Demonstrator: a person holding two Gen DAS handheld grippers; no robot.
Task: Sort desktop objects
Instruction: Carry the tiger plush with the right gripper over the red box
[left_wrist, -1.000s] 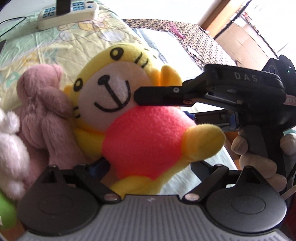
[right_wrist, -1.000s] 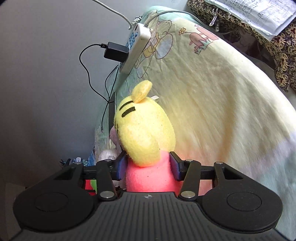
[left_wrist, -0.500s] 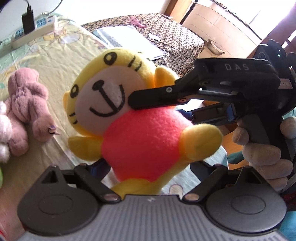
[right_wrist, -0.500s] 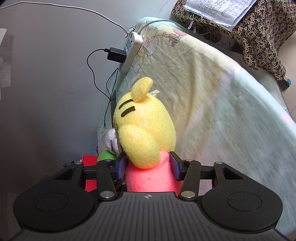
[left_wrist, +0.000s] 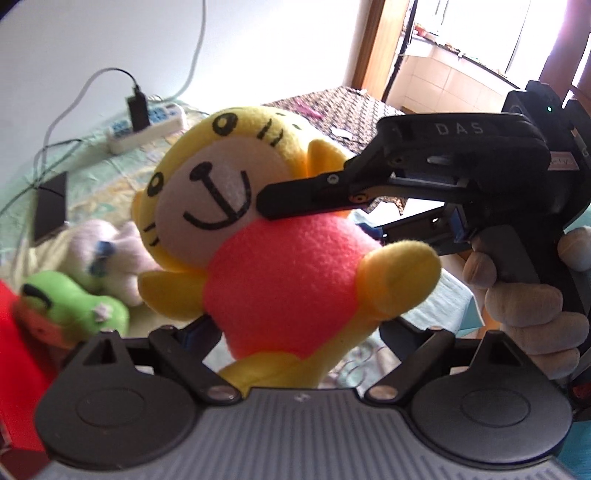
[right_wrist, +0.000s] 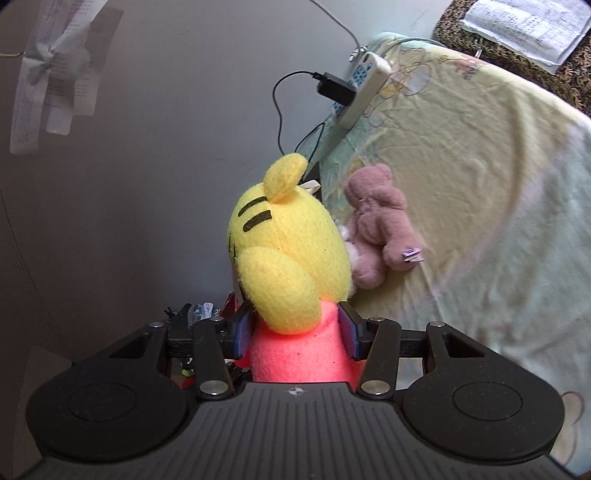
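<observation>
Still clamping the yellow tiger plush (right_wrist: 291, 258) at its pink middle with the right gripper (right_wrist: 293, 332), one blue pad pressed into each side. Same grip as half a second ago, same place in both views. Holding it clear of the bedsheet (right_wrist: 480, 184), face turned to the left camera. Straddling the toy's yellow feet with the left gripper (left_wrist: 295, 332), fingers spread wide; cannot tell whether pinching or merely alongside. Wrapping a gloved hand (left_wrist: 528, 306) round the right handle.

Swinging the background, though. Now showing, near left in the left view, a red box (left_wrist: 18, 350), a green plush (left_wrist: 74, 302) and a white plush (left_wrist: 107, 251) just behind it, where half a second ago only a sliver of green showed. Losing the pink bear (right_wrist: 380, 225) from that view and picking it up in the right one, lying on the sheet just beside the tiger's head.

Counting: two grippers, one hand in view. Four soft toys: one tiger, one green, one white, one pink. One red box. Farther back, one dark flat slab (left_wrist: 50, 206) on the sheet, then one power strip (left_wrist: 147, 129) with one black charger (left_wrist: 136, 109) plugged in. Farthest right, one patterned cloth (left_wrist: 351, 107).
</observation>
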